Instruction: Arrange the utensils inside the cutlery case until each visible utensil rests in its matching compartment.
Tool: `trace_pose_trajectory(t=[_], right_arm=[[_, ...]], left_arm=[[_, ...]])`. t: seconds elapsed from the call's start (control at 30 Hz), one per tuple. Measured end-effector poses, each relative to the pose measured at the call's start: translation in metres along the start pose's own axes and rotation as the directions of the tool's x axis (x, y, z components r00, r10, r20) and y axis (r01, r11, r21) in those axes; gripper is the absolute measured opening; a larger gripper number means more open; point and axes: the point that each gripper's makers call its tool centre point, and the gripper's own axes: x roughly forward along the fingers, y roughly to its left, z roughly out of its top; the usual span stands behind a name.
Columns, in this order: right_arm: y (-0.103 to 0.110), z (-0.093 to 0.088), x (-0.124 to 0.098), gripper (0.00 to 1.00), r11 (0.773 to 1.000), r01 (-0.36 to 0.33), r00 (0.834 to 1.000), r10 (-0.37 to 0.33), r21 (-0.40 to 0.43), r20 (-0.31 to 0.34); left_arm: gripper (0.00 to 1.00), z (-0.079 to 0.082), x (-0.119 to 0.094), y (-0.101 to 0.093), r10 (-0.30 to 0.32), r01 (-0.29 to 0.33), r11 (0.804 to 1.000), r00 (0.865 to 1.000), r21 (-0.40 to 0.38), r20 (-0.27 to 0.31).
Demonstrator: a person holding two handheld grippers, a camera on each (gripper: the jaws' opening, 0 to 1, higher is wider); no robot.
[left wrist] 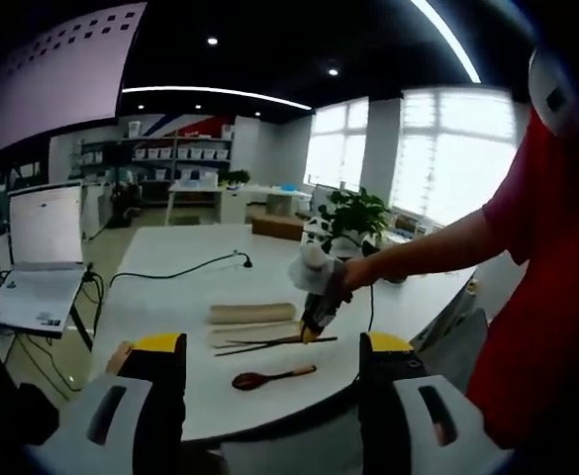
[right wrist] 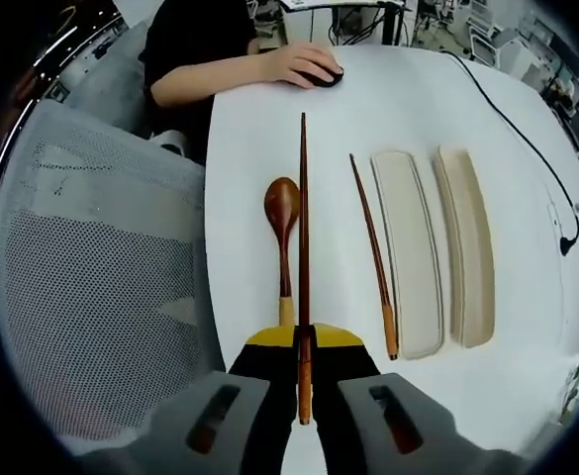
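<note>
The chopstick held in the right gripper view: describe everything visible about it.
The held chopstick is a slim, dark reddish-brown wooden stick with a lighter tan butt end. The right tool is shut on it near that butt, so it points straight ahead, its tip reaching out over the white table. It runs beside the wooden spoon and seems raised above the tabletop; whether it touches the spoon cannot be told.
</note>
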Motion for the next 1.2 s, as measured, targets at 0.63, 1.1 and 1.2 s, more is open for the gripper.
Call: trace_pose_trajectory(t=[0.63,1.1,1.2], right_arm=[[-0.015,0.001,-0.015,0.0,0.998,0.048,0.998,-0.046,0.032,-0.039],[-0.009,-0.014,-0.011,0.0,0.998,0.044,0.997,-0.041,0.054,-0.066],[-0.008,-0.016,-0.01,0.0,0.998,0.041,0.997,-0.037,0.055,-0.074]], left_arm=[[0.73,-0.001,0.02,0.025,-0.095,0.096,0.994,0.995,-0.046,0.006],[0.71,-0.005,0.024,0.027,-0.107,0.107,0.994,0.994,-0.038,0.001],[0.71,-0.008,0.022,0.027,-0.101,0.101,0.994,0.995,-0.041,-0.003]])
